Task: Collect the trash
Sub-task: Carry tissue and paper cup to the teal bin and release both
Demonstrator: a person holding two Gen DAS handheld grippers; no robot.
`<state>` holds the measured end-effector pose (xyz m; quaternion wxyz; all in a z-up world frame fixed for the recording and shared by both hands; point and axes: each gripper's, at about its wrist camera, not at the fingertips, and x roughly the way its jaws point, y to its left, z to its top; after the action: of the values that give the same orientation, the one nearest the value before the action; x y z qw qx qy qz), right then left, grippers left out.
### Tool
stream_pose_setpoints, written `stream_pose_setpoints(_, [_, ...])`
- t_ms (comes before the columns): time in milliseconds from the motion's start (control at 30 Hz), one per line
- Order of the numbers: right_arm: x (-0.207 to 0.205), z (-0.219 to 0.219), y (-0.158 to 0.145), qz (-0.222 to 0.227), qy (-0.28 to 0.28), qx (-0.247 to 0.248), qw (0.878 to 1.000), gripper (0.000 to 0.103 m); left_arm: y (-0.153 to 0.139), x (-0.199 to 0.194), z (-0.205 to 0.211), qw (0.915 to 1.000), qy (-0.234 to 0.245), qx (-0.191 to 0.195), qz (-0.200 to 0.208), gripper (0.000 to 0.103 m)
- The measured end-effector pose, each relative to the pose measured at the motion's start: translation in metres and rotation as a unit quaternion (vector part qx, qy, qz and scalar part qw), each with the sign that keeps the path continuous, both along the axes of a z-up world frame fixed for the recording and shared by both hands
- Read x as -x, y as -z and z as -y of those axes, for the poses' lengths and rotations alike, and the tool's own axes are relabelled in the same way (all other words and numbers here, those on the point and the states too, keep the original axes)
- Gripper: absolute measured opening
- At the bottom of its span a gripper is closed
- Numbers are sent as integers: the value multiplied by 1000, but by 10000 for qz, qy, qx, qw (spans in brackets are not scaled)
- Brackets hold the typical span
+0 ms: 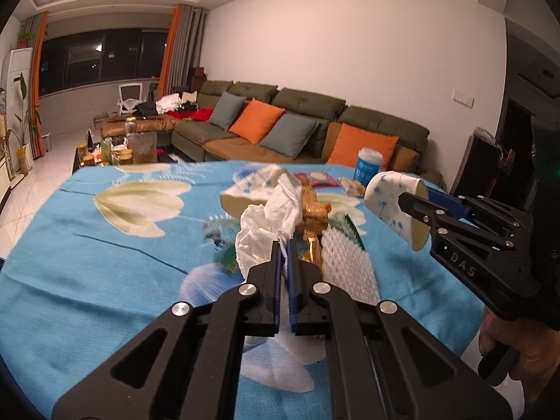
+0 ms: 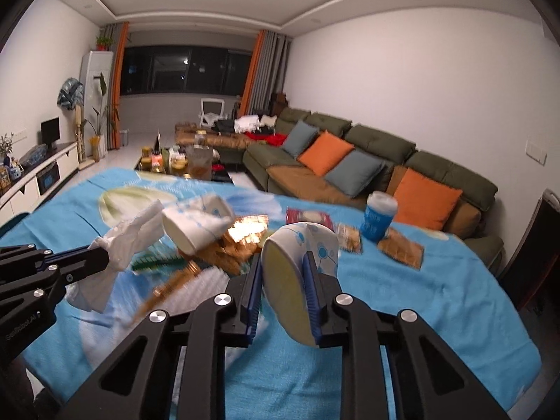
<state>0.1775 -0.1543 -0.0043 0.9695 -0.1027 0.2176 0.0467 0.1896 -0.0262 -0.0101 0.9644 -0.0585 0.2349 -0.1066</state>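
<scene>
The left gripper [image 1: 284,245] is clenched on a crumpled tissue [image 1: 269,224] and the right gripper [image 2: 283,273] clamps a paper cup [image 2: 301,266], both lifted off the bench [image 1: 105,262] as trash.

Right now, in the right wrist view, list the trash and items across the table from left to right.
Crumpled tissue in the left gripper → tipped paper cup → paper cup squeezed in the right gripper → blue can → brown packet.
</scene>
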Motion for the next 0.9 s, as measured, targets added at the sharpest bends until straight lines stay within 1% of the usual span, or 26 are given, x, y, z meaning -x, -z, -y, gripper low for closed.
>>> stream_pose_setpoints(200, [17,-24,-24,319,-398,-27,9987,21,-24,28,-25,9989,-306,52,338,3])
stream_pose_setpoints(433, [33,-67,-42,543,-1016,-98,9933,21,-47,69,-64,9939,-859,-15,693,3])
stream_pose_setpoints(633, [40,-111,-49,598,-1607,-191,9850,21,-56,105,-102,9861,-1440,-126,821,3])
stream_pose_setpoints(733, [41,-135,-52,594,-1936,-258,9789,21,-59,122,-125,9805,-1757,-194,857,3])
stream_pose_setpoints(900, [40,-179,-55,535,-2472,-397,9667,21,-67,146,-164,9684,-2299,-358,901,3])
